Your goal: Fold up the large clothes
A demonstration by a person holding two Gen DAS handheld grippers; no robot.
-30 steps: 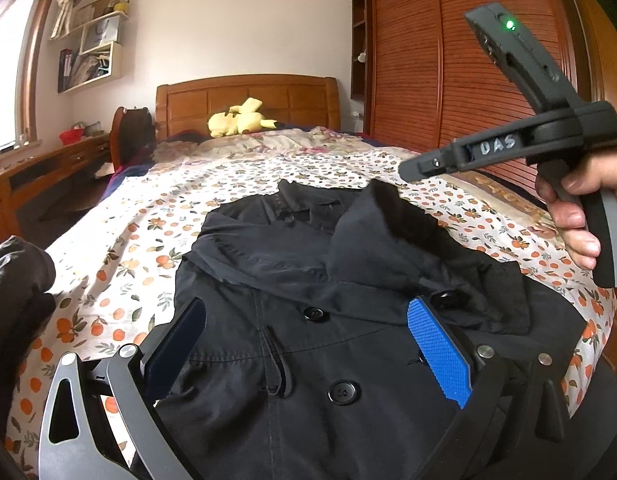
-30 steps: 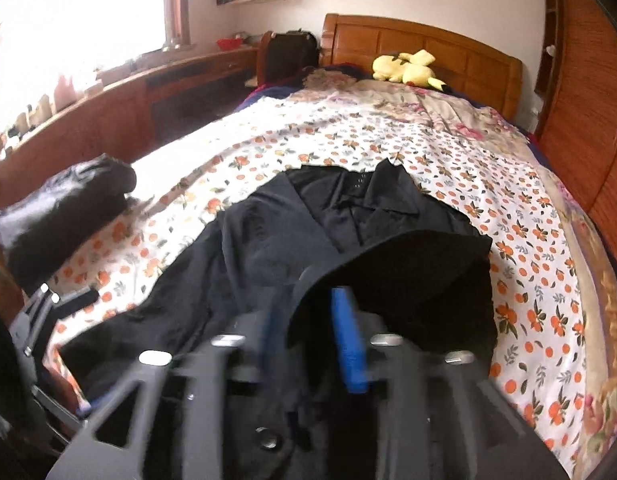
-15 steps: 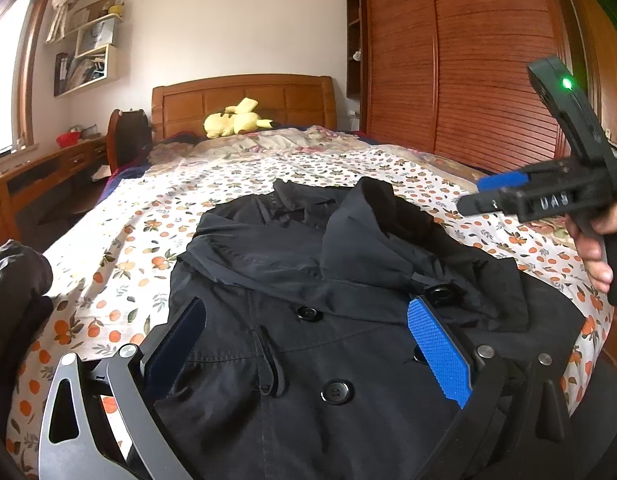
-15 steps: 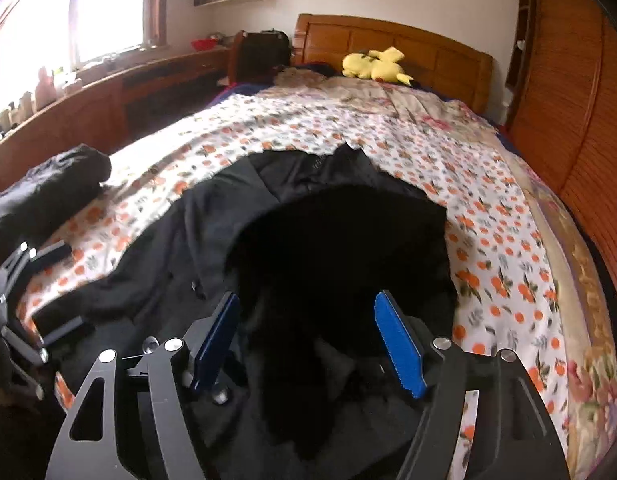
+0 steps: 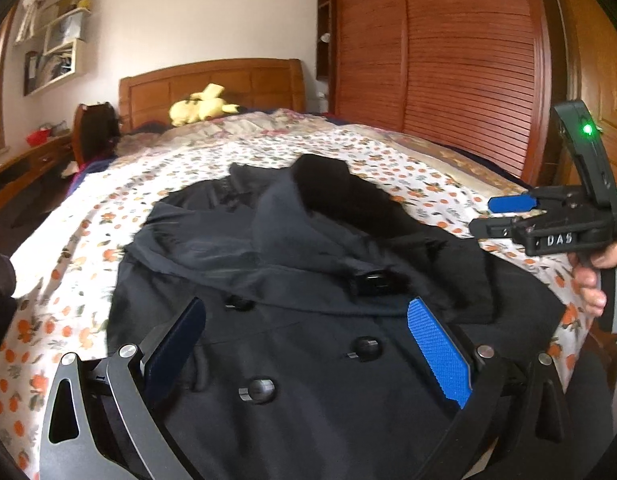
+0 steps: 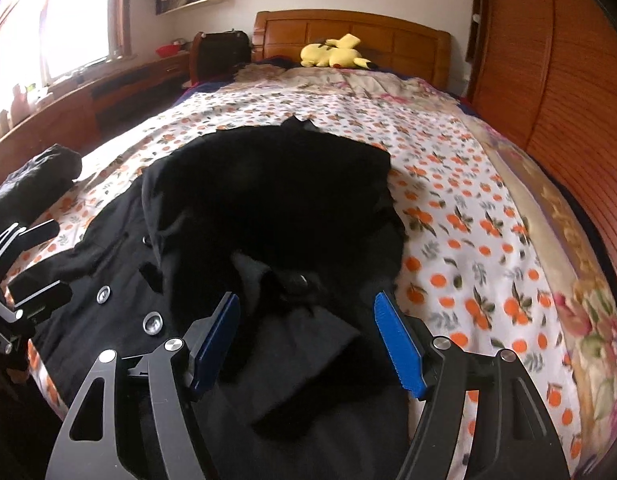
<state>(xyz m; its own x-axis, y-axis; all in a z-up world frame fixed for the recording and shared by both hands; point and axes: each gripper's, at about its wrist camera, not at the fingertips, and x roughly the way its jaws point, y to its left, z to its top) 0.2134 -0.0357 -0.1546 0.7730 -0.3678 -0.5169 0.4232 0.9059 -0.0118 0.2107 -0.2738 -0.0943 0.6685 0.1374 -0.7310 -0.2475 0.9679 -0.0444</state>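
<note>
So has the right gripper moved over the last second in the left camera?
Yes. The right gripper has dropped and slid right against the wardrobe behind it, down toward the bedspread.

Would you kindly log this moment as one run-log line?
black buttoned coat: flat on floral bedspread, one side folded inward | left hand-held gripper: open | right hand-held gripper: open

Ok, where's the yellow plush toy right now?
The plush toy lies at the far end of the bed, against the headboard, well beyond the coat.
</note>
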